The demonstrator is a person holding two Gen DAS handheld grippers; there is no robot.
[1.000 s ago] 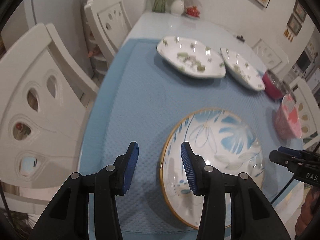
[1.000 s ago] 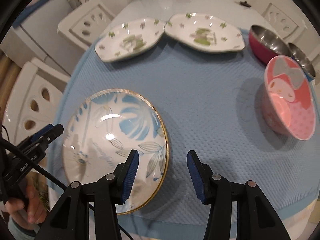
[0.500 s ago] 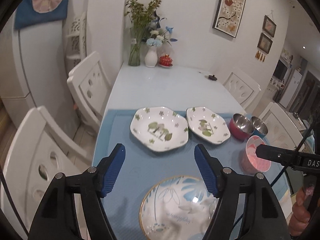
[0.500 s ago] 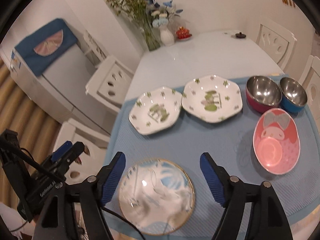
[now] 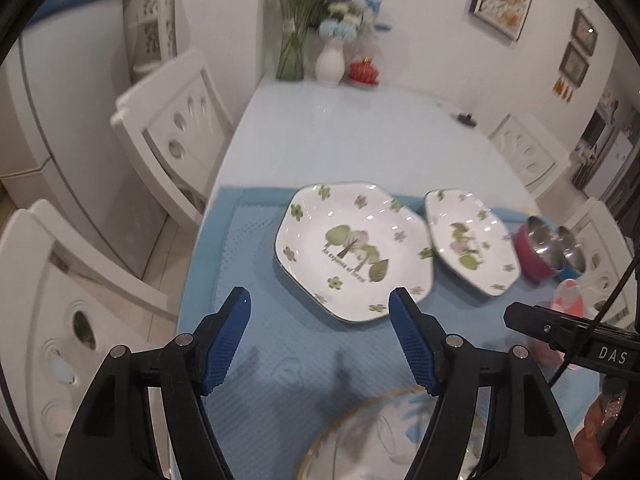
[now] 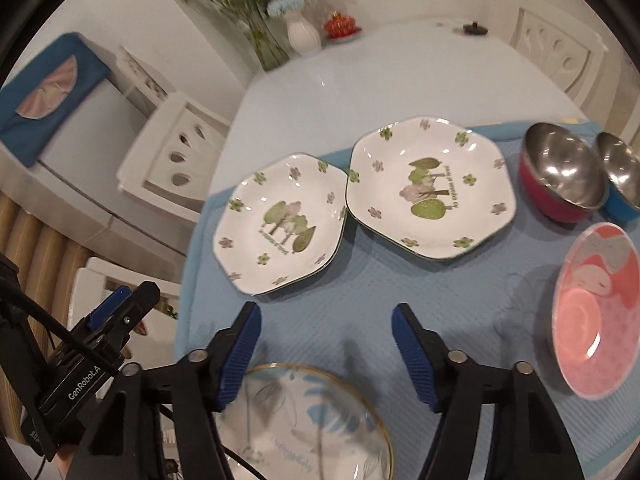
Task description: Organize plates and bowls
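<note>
Right now the left gripper (image 5: 319, 340) and the right gripper (image 6: 326, 350) both hang wide apart, holding nothing, above the blue mat (image 6: 360, 280). At 6 o'clock sits the round leaf plate (image 6: 304, 424). At 12 o'clock two tree plates (image 6: 280, 224) (image 6: 430, 192) touch edge to edge, maybe ready to stack. At 3 o'clock are the pink bowl (image 6: 596, 320) and two steel bowls (image 6: 560, 174). White chairs (image 5: 172, 124) ring the table (image 5: 360, 136).

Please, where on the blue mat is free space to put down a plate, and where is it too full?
Free: the middle strip of the blue mat, between the two tree plates behind and the blue leaf plate in front. The white table beyond the mat is bare up to the vases. Crowded: the right side, with the red bowl, blue bowl and pink bowl.
</note>
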